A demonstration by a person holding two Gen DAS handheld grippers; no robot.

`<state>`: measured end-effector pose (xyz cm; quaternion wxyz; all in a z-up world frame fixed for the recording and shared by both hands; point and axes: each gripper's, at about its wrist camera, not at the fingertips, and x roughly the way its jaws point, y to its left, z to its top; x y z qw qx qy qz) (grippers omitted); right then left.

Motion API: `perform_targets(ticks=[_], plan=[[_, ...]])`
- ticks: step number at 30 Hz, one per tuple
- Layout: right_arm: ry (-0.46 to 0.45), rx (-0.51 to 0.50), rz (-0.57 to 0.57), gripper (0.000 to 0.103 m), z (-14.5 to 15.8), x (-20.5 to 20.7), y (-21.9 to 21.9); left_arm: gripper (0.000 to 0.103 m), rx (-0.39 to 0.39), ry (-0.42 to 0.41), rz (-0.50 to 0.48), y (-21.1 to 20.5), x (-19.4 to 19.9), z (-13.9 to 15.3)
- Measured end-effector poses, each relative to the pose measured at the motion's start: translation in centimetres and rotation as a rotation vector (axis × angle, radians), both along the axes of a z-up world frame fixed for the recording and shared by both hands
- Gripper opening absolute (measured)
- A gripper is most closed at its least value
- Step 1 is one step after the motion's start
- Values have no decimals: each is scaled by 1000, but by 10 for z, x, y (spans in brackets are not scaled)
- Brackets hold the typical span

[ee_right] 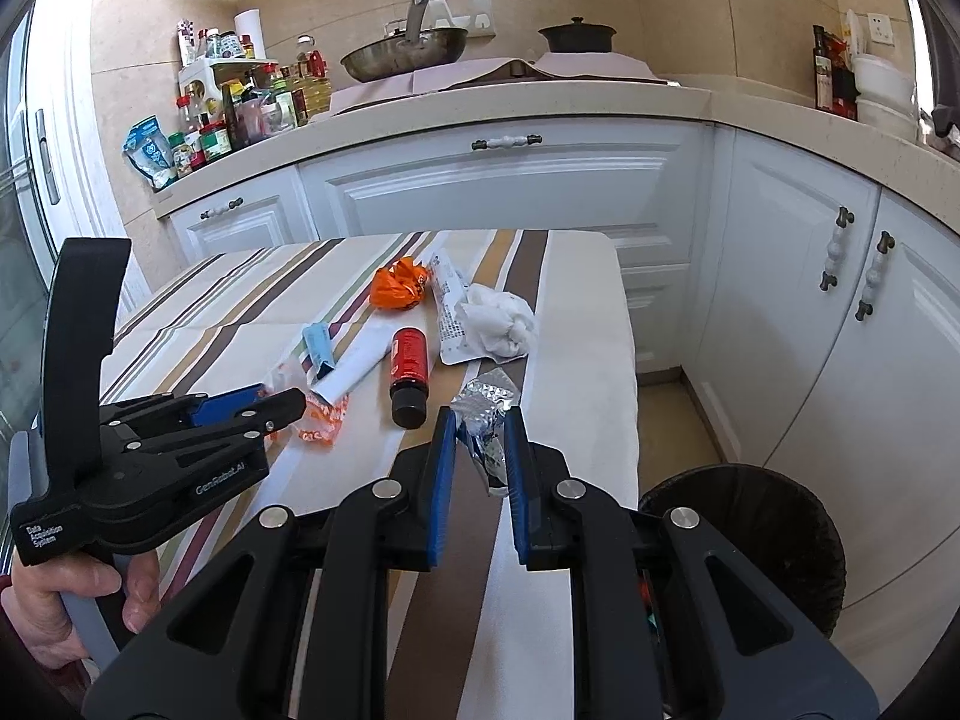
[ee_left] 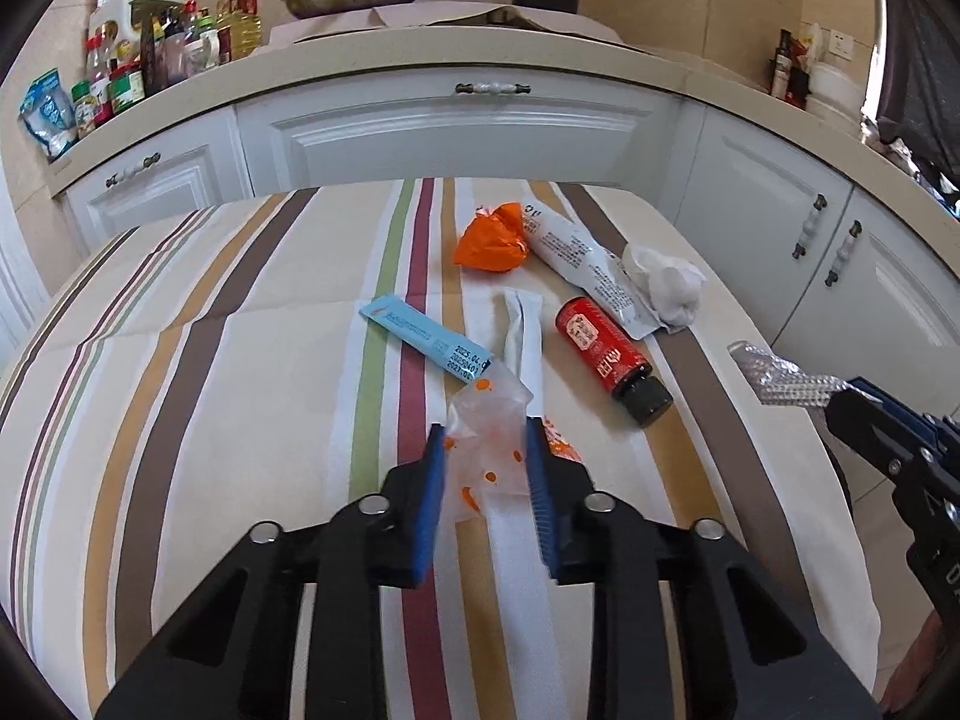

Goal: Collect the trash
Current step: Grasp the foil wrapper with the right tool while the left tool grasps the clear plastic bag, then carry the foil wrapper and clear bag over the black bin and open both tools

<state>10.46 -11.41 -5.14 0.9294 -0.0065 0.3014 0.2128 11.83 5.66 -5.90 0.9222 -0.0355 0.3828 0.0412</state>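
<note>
A striped cloth (ee_left: 240,312) covers the surface. Behind it, at twelve o'clock, runs a row of white cabinet doors (ee_right: 498,180) with knobbed handles under a pale stone worktop (ee_right: 540,99). On the worktop, a metal wok (ee_right: 405,54) sits just left of a dark lidded pot (ee_right: 576,36). At ten o'clock stands a crowd of bottles and jars (ee_right: 240,102), with a blue packet (ee_right: 147,150) at its near end. At two o'clock stands a dark bottle (ee_right: 823,75).

My left fingers (ee_left: 433,462) have ribbed blue rubbery pads against thin clear plastic wrapper (ee_left: 489,420), my right fingers (ee_right: 443,450) against crinkled shiny foil (ee_right: 483,414), over matt striped cloth tabletop (ee_left: 240,324).
</note>
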Motion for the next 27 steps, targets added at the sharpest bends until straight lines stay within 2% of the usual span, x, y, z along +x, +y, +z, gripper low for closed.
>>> perform_targets(ticks=[10,21,27], plan=[[-21,6,2,16,2,-9,1,20,4,-42,0,4,-21,9],[-85,15,-15,16,17,-28,-5,19,49,-145,12,-3,-44,31],[-121,9,-52,16,25,-38,-19,19,43,-193,-6,-14,-49,44]])
